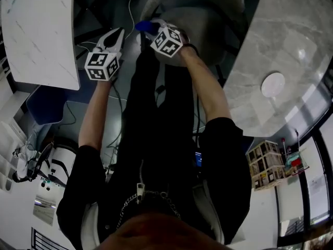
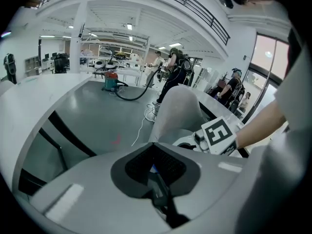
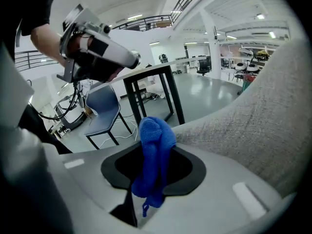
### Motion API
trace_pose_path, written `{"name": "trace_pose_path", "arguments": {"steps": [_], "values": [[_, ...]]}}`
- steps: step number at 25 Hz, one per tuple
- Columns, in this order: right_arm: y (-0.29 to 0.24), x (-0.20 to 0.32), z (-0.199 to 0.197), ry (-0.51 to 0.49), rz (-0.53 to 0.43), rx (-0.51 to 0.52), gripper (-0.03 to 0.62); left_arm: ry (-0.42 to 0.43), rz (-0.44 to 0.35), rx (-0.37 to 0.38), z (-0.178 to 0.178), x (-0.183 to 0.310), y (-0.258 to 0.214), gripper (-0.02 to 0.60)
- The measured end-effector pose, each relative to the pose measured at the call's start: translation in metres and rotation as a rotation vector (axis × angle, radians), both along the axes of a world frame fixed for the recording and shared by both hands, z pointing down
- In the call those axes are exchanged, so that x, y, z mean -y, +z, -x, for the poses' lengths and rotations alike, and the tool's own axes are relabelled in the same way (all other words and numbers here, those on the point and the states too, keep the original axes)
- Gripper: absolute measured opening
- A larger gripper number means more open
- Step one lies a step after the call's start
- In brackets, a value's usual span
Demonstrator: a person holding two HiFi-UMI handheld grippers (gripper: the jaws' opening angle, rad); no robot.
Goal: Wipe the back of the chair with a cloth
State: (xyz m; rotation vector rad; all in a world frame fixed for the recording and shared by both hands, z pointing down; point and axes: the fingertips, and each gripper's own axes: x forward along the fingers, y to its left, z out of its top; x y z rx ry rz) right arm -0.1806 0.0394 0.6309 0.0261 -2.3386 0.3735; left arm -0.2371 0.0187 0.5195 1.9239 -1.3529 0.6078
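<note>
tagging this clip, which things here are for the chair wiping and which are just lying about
For the job: cloth, in the jaws of the right gripper; grey chair.
Lying about: blue chair; black-legged table; round table; vacuum.

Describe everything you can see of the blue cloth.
The blue cloth is a plush, terry-looking rag, bunched into a thick upright roll with a loose end dangling below. The right hand-held gripper is shut on it, pinching it between its jaws. Its rounded top sits beside the edge of the grey fabric chair back; whether they touch cannot be told.
</note>
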Motion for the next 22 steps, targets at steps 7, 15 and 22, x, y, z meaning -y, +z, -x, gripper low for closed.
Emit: {"name": "trace_pose_path", "arguments": {"steps": [7, 15, 22], "values": [[0.005, 0.014, -0.002, -0.011, 0.065, -0.01, 0.112, -0.013, 0.005, -0.003, 0.012, -0.012, 0.006, 0.011], [0.007, 0.036, -0.012, -0.001, 0.031, -0.035, 0.112, -0.006, -0.002, -0.011, 0.013, -0.011, 0.002, 0.011], [0.014, 0.047, -0.017, 0.017, 0.023, -0.047, 0.11, 0.006, 0.005, -0.008, 0.012, -0.012, 0.006, 0.011]]}}
